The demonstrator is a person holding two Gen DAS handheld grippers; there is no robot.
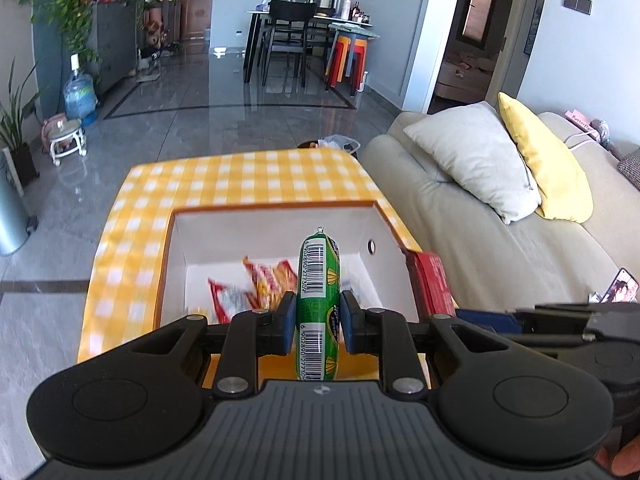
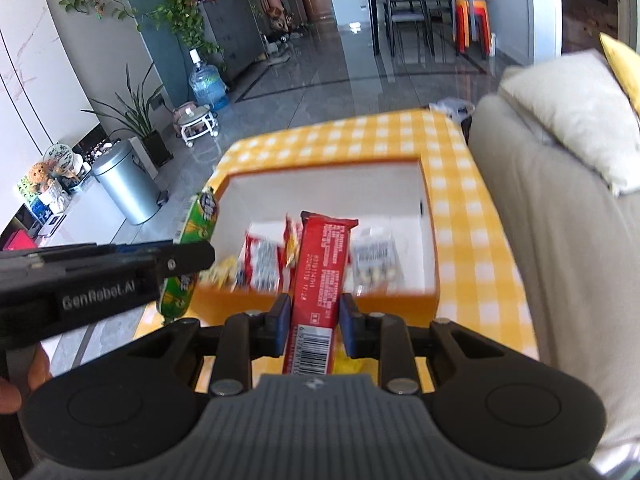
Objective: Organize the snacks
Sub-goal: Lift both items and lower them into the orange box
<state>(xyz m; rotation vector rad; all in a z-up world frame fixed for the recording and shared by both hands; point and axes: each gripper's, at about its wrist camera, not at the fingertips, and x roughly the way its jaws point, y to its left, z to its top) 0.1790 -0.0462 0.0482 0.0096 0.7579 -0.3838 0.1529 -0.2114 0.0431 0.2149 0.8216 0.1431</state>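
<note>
on the far left of the right wrist view a steel pedal bin (image 2: 127, 184) is standing on the grey floor, well apart from the work. next comes the left gripper (image 1: 318, 318), clenching a green sausage stick (image 1: 318, 304) around its middle, the stick pointing away along the fingers with its clipped tip up. seen from the right wrist, that same stick is hanging just outside the left wall of the white box (image 1: 276, 224), above the yellow checked tablecloth (image 1: 256, 176).

in the centre, the box is already holding several snacks: red and yellow packets (image 1: 264, 284) and a pale packet (image 2: 374, 258) lying on its floor.

further right, the right gripper (image 2: 314, 320) is grasping a red wrapped bar (image 2: 326, 264) by its lower half, its far end reaching over the near wall of the box. a beige sofa (image 1: 500, 248) with a grey and a yellow cushion is sitting just beside the table's right edge.

judging by this, both hands are carrying snacks toward the box. the next move is calling for bringing each item over the opening, the green stick needing to shift rightward past the wall, and then letting go.
</note>
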